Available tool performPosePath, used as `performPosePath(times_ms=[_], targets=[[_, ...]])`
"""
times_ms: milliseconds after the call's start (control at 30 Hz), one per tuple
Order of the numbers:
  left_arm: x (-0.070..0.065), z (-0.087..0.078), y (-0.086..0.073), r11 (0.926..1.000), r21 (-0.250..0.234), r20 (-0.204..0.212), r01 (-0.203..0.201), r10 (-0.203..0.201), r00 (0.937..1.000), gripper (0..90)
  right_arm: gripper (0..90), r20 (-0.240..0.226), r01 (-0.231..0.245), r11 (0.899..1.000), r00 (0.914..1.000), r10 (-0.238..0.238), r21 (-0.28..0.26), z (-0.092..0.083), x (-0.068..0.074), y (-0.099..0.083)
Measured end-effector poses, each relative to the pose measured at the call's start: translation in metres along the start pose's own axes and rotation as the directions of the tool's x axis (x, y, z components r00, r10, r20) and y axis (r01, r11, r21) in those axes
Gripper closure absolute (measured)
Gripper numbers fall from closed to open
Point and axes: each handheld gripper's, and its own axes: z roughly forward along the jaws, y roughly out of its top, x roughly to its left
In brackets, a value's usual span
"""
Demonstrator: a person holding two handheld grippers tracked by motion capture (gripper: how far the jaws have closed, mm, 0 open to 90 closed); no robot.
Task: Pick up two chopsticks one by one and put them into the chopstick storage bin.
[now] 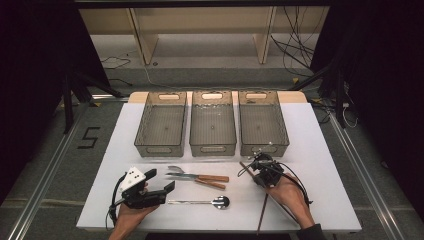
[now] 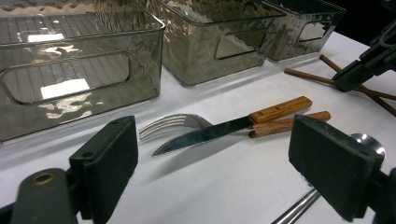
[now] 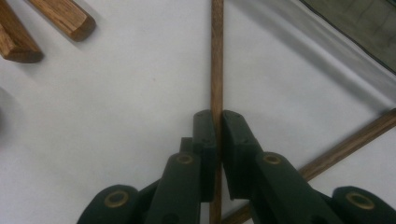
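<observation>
On the white table (image 1: 320,200), the right gripper (image 3: 218,122) pinches one wooden chopstick (image 3: 216,56) lying on the near edge; the left gripper (image 2: 210,172) gapes wide over bare tabletop (knife (image 2: 205,134) just ahead). Beyond, three smoky bins (image 1: 212,122), then grey floor (image 1: 45,165) and cables.

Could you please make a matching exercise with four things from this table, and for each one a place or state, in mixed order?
Things:
1. knife
2. spoon
3. chopstick
4. left gripper

Places or states:
A. clamped between shut jaws
B. jaws open, holding nothing
C. blade lying across the fork
D. nearest the table's front edge, bowl pointing right in the high view

Pairs: 1-C, 2-D, 3-A, 4-B
</observation>
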Motion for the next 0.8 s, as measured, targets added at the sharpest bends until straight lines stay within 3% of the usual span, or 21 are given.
performPosePath(times_ms=[200, 433, 533, 567, 633, 667, 767, 800], targets=[[0.000, 0.000, 0.000, 1.0000, 0.003, -0.003, 0.002, -0.001, 1.0000, 15.5, 85.1, -0.024, 0.030, 0.999, 0.9992, -0.031, -0.031, -0.005, 0.003, 0.001], [0.000, 0.002, 0.000, 0.9998, 0.015, -0.001, 0.010, -0.010, 0.9999, 15.5, 85.2, -0.068, 0.030, 0.993, 0.9970, -0.038, -0.116, -0.023, 0.002, 0.002], [-0.002, 0.003, 0.001, 0.9994, 0.025, 0.016, 0.024, -0.024, 0.9996, 15.5, 85.2, -0.102, 0.019, 0.982, 0.9940, -0.039, -0.186, -0.038, 0.003, 0.005], [-0.003, 0.003, 0.002, 0.9993, 0.026, 0.022, 0.027, -0.027, 0.9994, 15.5, 85.2, -0.102, 0.019, 0.982, 0.9940, -0.039, -0.186, -0.038, 0.003, 0.005], [-0.006, 0.004, 0.005, 0.9991, 0.027, 0.033, 0.033, -0.034, 0.9989, 15.6, 85.2, -0.127, 0.016, 0.971, 0.9908, -0.047, -0.237, -0.049, 0.006, 0.011], [-0.008, 0.005, 0.006, 0.9985, 0.028, 0.041, 0.046, -0.047, 0.9980, 15.6, 85.2, -0.127, 0.016, 0.971, 0.9908, -0.047, -0.237, -0.049, 0.006, 0.011], [-0.014, 0.007, 0.009, 0.9973, 0.040, 0.070, 0.062, -0.065, 0.9954, 15.8, 85.1, -0.144, 0.016, 0.955, 0.9876, -0.061, -0.296, -0.058, 0.014, 0.021], [-0.017, 0.008, 0.011, 0.9967, 0.043, 0.077, 0.069, -0.072, 0.9945, 15.8, 85.1, -0.144, 0.016, 0.955, 0.9876, -0.061, -0.296, -0.058, 0.014, 0.021]])
